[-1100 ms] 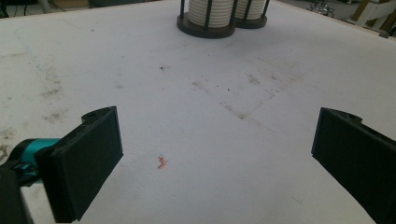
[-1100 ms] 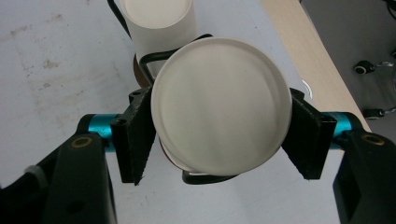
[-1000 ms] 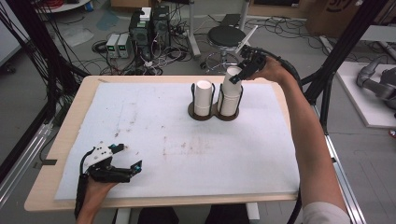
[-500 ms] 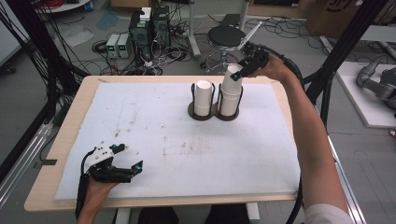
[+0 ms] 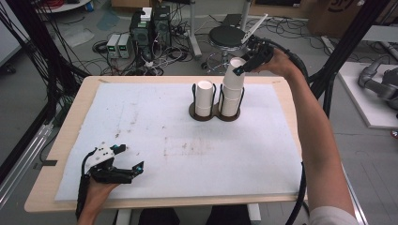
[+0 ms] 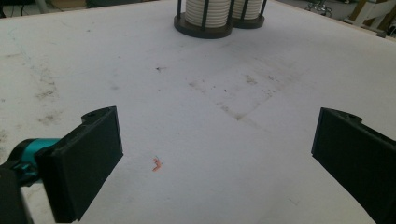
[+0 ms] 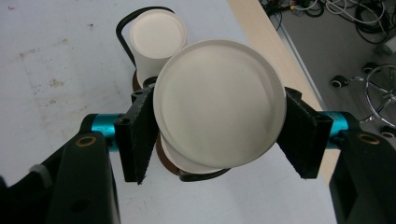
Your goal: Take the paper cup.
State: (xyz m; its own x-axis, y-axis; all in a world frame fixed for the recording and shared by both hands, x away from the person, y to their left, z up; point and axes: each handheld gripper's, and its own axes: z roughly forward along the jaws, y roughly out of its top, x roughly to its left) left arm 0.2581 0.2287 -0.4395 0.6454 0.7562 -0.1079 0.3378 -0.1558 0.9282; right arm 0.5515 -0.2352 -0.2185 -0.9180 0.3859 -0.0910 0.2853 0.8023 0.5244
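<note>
Risen with right tool (image 5: 238, 71): top cup (image 5: 234, 75) (clamped), above stack (image 5: 230, 101).

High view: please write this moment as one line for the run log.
right gripper: shut on top cup, above right stack | left gripper: open, over mat

High view overhead facing forward, gripper views close, all sharing cup holder (image 5: 214, 114)

Two cup stacks (image 5: 203, 97) (image 5: 232, 89), one twin-ring holder (image 5: 213, 114), two grippers (image 5: 126, 161) (image 5: 237, 70)
</note>
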